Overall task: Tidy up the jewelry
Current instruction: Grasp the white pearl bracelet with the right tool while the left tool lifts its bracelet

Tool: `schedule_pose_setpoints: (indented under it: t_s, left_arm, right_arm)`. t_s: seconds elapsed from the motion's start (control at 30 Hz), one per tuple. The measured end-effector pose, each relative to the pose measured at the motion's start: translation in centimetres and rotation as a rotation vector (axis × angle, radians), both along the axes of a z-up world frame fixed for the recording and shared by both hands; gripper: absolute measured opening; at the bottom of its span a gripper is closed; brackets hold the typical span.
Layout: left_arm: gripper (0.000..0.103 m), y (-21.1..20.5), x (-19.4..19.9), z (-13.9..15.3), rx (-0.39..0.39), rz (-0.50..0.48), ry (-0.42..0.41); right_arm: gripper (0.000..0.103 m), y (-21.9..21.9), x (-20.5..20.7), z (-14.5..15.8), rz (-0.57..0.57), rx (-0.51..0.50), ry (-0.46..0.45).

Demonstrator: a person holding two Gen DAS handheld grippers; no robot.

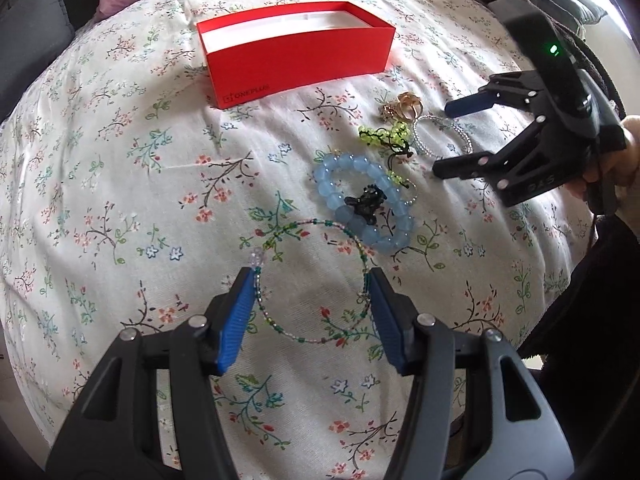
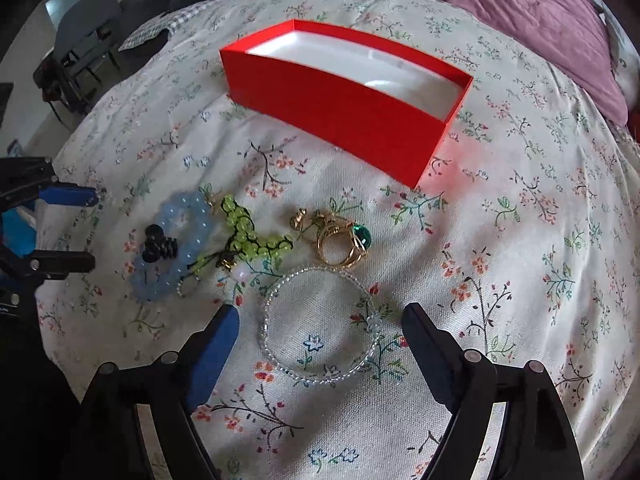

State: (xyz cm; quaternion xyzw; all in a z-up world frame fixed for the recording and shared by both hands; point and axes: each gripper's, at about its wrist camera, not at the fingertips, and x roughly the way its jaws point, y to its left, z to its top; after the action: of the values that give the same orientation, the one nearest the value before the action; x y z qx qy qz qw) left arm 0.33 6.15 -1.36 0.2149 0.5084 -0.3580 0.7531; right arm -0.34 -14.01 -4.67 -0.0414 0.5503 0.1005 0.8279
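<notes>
Jewelry lies loose before the empty red box (image 2: 344, 120); both grippers, left (image 1: 312, 296) and right (image 2: 320, 340), straddle bead bracelets with jaws open, gripping nothing, and next must close.

The bed (image 2: 500, 280) lies bare to the right of the jewelry, and a clear strip runs between the gold rings (image 2: 340, 240) and the open red box (image 2: 360, 120). To the left, the blue bead bracelet (image 2: 176, 248) and green bead strand (image 2: 248, 236) crowd together, with the left hand-held gripper (image 2: 90, 228) just beside them.
</notes>
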Motion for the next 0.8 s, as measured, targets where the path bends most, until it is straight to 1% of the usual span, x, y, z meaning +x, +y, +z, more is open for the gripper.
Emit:
schedule_pose_setpoints:
  t_s: [0.03,0.07,0.17,0.2,0.23,0.27,0.3,0.43,0.6,0.8]
  left_arm:
    - [0.059,-0.1,0.0,0.0,0.002,-0.001,0.0]
    - [0.059,-0.1,0.0,-0.1,0.005,-0.001,0.0]
    - [0.059,-0.2,0.1,-0.1,0.009,0.004,0.0]
    - [0.059,-0.2,0.1,-0.1,0.011,0.007,0.0]
    - [0.059,-0.2,0.1,-0.1,0.013,0.011,-0.001]
    - [0.059,-0.1,0.1,-0.1,0.013,0.015,-0.001]
    - [0.059,-0.1,0.2,-0.1,0.013,0.019,-0.001]
    - [0.059,0.0,0.4,0.2,0.009,0.032,-0.008]
    - [0.059,0.1,0.8,0.7,-0.001,0.053,-0.02]
    - [0.059,-0.3,1.4,1.6,-0.007,0.082,-0.05]
  right_arm:
    - [0.086,0.1,0.1,-0.5,0.007,-0.013,0.006]
    - [0.086,0.3,0.0,-0.7,0.014,-0.016,-0.011]
    - [0.082,0.3,0.0,-0.7,0.016,-0.017,-0.01]
    - [0.076,0.3,0.0,-0.6,0.018,-0.017,-0.012]
    - [0.065,0.3,-0.1,-0.5,0.024,-0.016,-0.014]
    - [0.061,0.3,-0.2,-0.4,0.03,-0.006,-0.013]
    - [0.059,0.4,-0.4,-0.3,0.035,0.006,-0.009]
    - [0.055,0.3,-0.6,-0.3,0.039,0.008,-0.012]
    - [0.054,0.0,-1.2,0.5,0.029,0.005,-0.025]
    - [0.055,-0.4,-1.4,2.6,0.012,0.023,-0.063]
